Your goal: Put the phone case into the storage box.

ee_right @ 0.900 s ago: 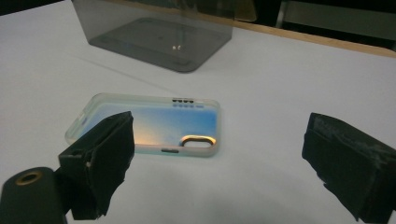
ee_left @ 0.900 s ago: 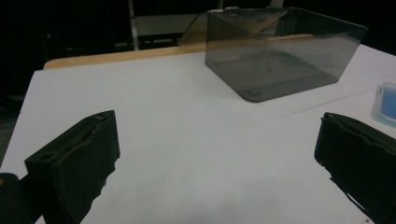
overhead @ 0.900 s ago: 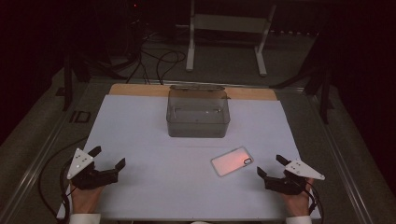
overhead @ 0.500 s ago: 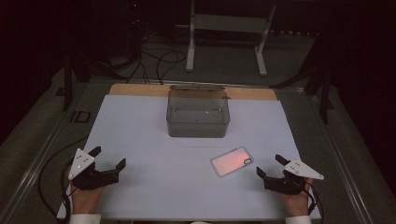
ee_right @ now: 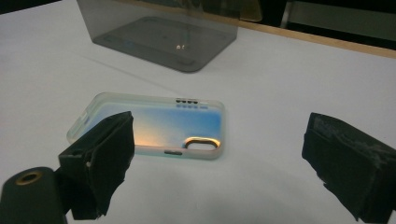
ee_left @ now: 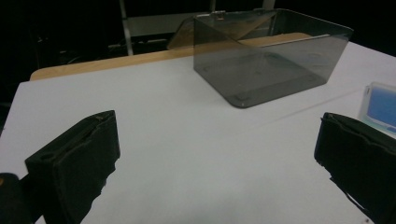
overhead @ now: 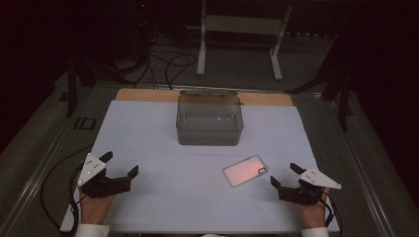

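Nothing has shifted since the earlier frames. The right gripper [overhead: 285, 175], lower right of the high view, rests with jaws wide apart and empty; the phone case [overhead: 245, 170] lies just up-left of it. The left gripper [overhead: 120, 165], lower left, is likewise spread and empty. The smoky plastic box [overhead: 210, 121] sits upper centre.

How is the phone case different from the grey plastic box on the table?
The phone case lies flat and thin on the white sheet; the grey box stands tall with walls. The phone case is pale with a pink-to-blue sheen; the box is smoky grey and see-through. The phone case sits nearer the right gripper, askew; the box sits farther back, squared to the table. Both are untouched, and the box looks empty.
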The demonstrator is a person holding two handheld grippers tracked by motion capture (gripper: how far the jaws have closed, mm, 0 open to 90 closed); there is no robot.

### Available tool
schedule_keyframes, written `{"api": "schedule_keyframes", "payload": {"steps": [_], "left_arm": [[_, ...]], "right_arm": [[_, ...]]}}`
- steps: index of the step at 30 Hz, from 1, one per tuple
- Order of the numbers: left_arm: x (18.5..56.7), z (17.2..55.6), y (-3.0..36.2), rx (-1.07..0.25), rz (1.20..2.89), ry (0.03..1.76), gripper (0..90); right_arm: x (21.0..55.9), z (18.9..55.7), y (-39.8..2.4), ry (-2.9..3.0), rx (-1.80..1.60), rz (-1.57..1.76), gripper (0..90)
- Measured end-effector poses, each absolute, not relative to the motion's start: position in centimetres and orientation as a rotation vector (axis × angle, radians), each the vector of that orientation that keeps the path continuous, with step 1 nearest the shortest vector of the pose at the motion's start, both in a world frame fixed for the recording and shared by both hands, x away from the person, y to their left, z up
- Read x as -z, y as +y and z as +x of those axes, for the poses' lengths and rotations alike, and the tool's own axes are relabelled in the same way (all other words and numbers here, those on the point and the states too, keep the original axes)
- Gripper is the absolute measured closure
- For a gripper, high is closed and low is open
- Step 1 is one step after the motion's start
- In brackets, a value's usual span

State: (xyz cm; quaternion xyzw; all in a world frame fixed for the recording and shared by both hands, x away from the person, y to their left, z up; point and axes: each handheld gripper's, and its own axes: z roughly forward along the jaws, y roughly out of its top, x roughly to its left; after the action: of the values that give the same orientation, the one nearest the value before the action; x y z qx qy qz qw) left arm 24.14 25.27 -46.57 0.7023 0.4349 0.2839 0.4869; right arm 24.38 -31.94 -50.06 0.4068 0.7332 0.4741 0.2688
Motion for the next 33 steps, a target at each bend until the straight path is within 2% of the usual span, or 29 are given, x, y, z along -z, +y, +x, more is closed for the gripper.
{"api": "schedule_keyframes", "payload": {"steps": [33], "left_arm": [[44.5,27.0,21.0,-0.649,1.763,0.948,0.9]], "right_arm": [[50.1,24.4,-32.0,1.97,-1.281,1.107,9.4]]}}
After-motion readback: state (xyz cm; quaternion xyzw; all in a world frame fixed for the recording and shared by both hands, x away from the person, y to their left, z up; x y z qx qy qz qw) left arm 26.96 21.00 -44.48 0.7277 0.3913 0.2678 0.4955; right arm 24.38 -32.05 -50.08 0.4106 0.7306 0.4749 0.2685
